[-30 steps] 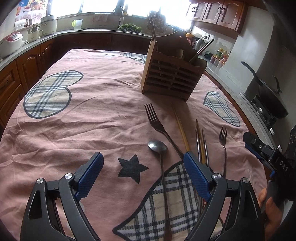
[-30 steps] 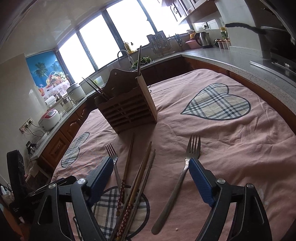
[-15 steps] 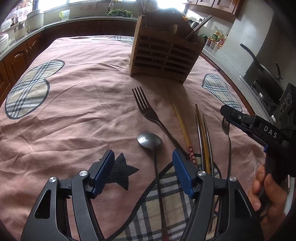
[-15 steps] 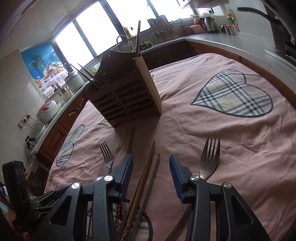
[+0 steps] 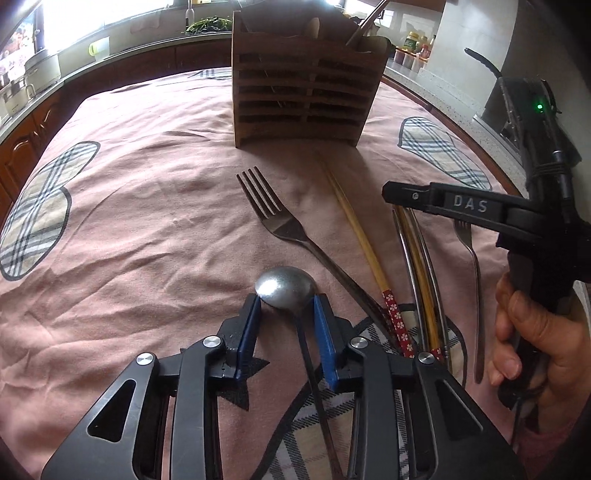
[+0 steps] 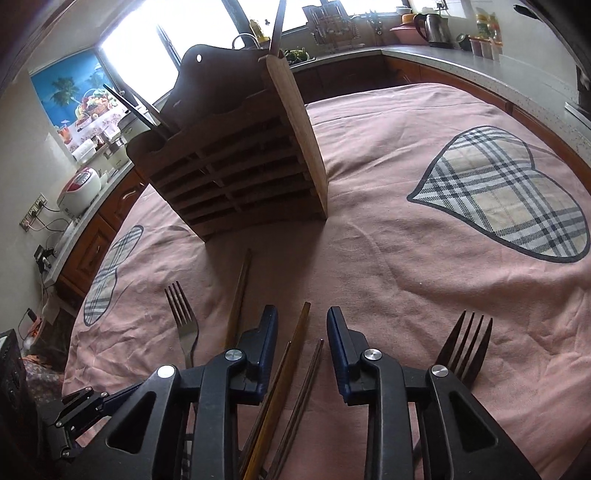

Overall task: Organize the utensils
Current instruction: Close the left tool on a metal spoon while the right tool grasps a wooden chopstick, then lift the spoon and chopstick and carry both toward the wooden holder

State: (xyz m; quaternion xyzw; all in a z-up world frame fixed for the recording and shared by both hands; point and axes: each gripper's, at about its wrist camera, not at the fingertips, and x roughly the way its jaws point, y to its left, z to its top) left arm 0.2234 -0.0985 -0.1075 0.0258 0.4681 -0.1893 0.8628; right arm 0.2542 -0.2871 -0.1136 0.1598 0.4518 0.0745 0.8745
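Observation:
A steel spoon (image 5: 286,286) lies bowl-down on the pink cloth. My left gripper (image 5: 286,301) is closing, and its blue pad tips touch both sides of the bowl's rear. My right gripper (image 6: 303,325) is also closing. It straddles three thin chopsticks (image 6: 301,332), with gaps left on both sides. In the left wrist view the right gripper (image 5: 391,194) hovers over those chopsticks (image 5: 417,258), held by a hand (image 5: 535,332). A fork (image 5: 273,218) and a pale chopstick with a red floral end (image 5: 362,240) lie between spoon and chopsticks. A wooden slatted holder (image 5: 303,99) stands behind.
A second fork (image 6: 465,347) lies just right of the right gripper, the first fork (image 6: 183,321) to its left. The holder (image 6: 236,173) has utensils standing in it. Counters ring the table, with a wok (image 5: 491,70), a kettle (image 6: 430,27) and a rice cooker (image 6: 79,188).
Both grippers moved forward and down while their jaws narrowed. The left now brackets the spoon's bowl. The right shifted left from the fork to straddle the chopsticks.

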